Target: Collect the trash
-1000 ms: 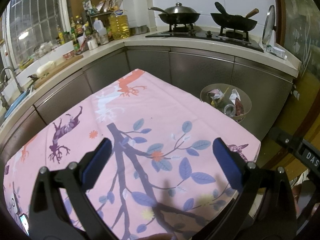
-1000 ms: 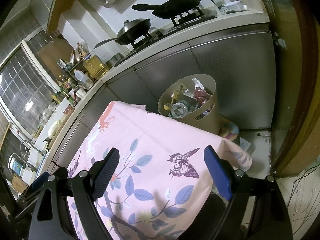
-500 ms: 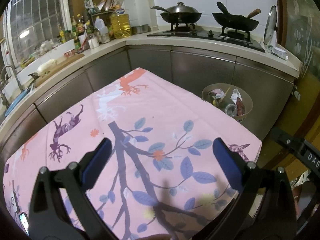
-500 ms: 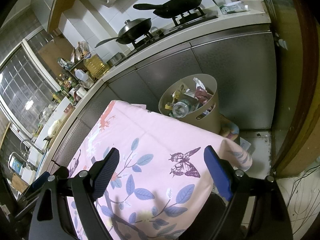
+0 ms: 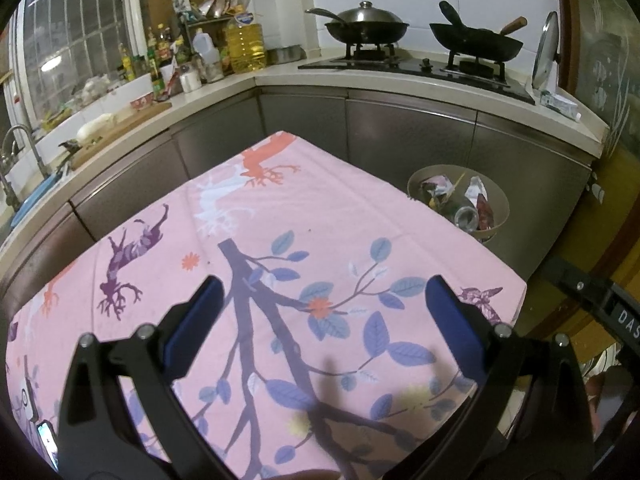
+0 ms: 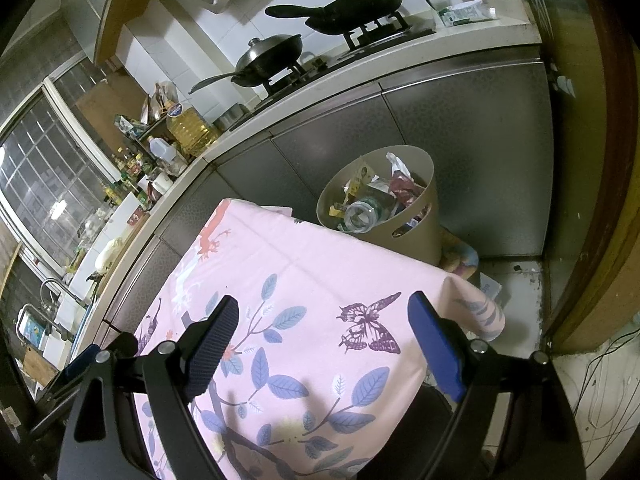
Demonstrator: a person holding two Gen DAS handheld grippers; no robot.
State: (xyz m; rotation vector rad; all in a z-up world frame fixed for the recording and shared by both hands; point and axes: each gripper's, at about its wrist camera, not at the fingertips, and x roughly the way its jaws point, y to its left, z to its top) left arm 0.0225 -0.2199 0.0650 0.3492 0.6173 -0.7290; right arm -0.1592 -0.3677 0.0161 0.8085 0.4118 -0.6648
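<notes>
Nothing's really moved since a second ago, both our grippers just hang where they were. Trash is all sitting in the round beige plastic bin [image 6: 416, 236] on the floor, between the table's far corner and the grey cabinet fronts [image 6: 472, 128]: a clear glass jar [image 6: 360, 216], crumpled wrappers. Our left gripper [image 5: 320, 312] has its blue-padded jaws spread wide with nothing in them, over the pink floral tablecloth [image 5: 320, 216]. Same deal for our right gripper [image 6: 324, 320], wide apart and empty, near the table's butterfly corner.
</notes>
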